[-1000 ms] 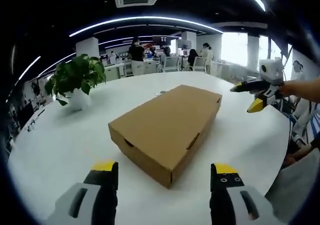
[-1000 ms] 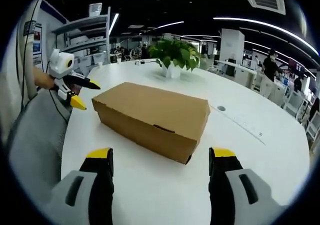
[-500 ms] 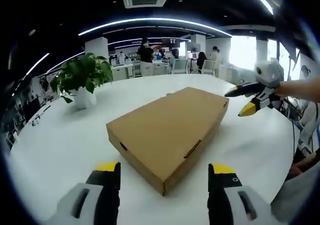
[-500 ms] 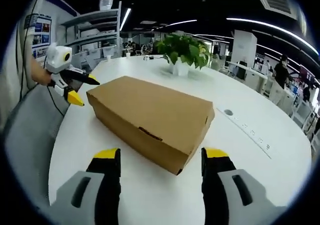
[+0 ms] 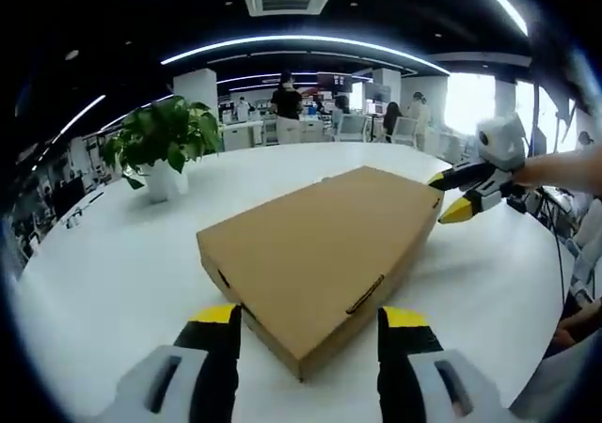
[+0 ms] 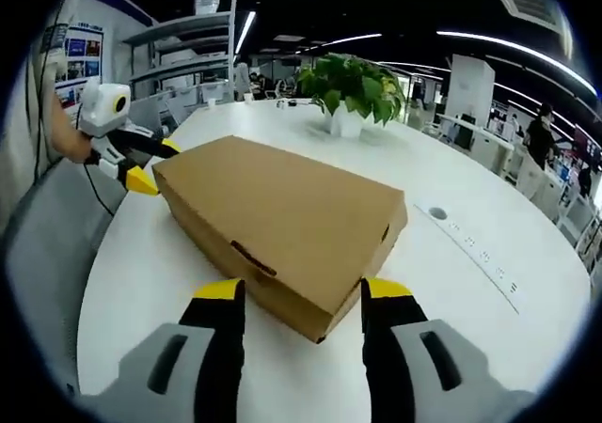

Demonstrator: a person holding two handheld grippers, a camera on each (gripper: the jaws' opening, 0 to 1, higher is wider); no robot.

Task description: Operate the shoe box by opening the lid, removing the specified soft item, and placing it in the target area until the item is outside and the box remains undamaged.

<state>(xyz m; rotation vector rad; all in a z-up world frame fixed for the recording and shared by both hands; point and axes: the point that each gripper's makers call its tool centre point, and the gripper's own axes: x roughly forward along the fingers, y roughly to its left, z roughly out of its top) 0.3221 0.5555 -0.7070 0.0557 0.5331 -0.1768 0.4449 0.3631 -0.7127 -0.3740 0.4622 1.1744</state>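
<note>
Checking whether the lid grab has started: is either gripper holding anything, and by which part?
Nothing is held. Both the left gripper and the right gripper are open, each straddling a corner of the closed box, jaws not closed on it.

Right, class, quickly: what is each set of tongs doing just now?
Left tongs: open, holding nothing, straddling a corner of the closed shoe box.
Right tongs: open, holding nothing, at the opposite corner.

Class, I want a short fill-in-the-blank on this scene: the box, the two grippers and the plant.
1. The cardboard box has its lid ___.
2. Both the left gripper and the right gripper have their jaws ___.
3. The box rests on a white ___.
4. The potted plant has ___ leaves.

Missing words: closed; open; table; green
</note>
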